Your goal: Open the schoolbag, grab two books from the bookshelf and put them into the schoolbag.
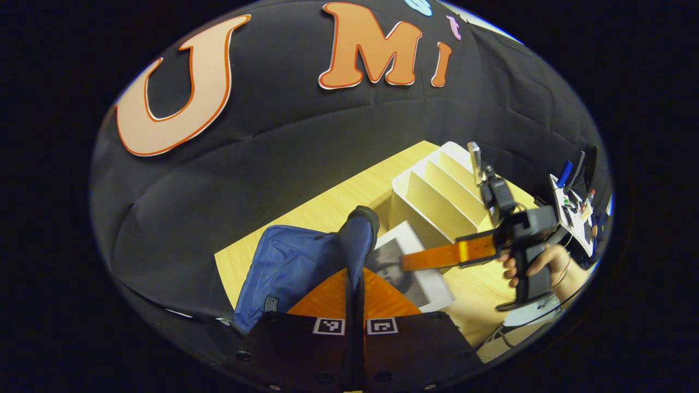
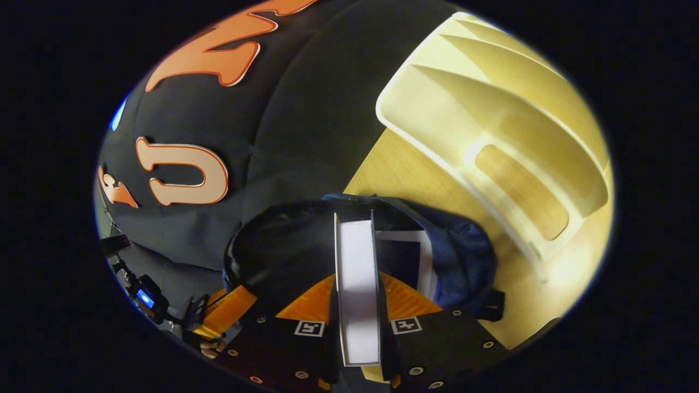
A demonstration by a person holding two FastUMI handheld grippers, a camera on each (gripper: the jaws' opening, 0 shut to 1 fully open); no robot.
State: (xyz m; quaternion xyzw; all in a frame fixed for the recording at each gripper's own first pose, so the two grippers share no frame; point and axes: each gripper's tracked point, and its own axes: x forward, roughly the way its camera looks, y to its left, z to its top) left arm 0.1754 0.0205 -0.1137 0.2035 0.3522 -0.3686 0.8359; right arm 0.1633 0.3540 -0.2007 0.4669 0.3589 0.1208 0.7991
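In the left gripper view, the left tool (image 1: 357, 256) is pinching the rim of the blue bag (image 1: 289, 273) between both fingers, holding the edge up. The bag is lying on the tabletop (image 1: 327, 207), close to the black wall. Just right of the bag, a book (image 1: 407, 262) with a white cover is tilting toward the bag's mouth. The right tool (image 1: 407, 263) is reaching in from the right, held by a hand (image 1: 538, 265), and is gripping that book. Behind it, a cream shelf (image 1: 437, 191) with slanted dividers is standing on the tabletop.

In the right gripper view, the right tool (image 2: 357, 311) is clamping the book (image 2: 357, 284) edge-on between both fingers, its white page block facing the camera. The book is hanging over the bag's (image 2: 464, 256) dark open mouth, where another book (image 2: 407, 259) is already sitting inside. The shelf (image 2: 491, 120) is standing to the right on the tabletop (image 2: 404, 169). The left tool (image 2: 224, 311) is showing at the lower left.
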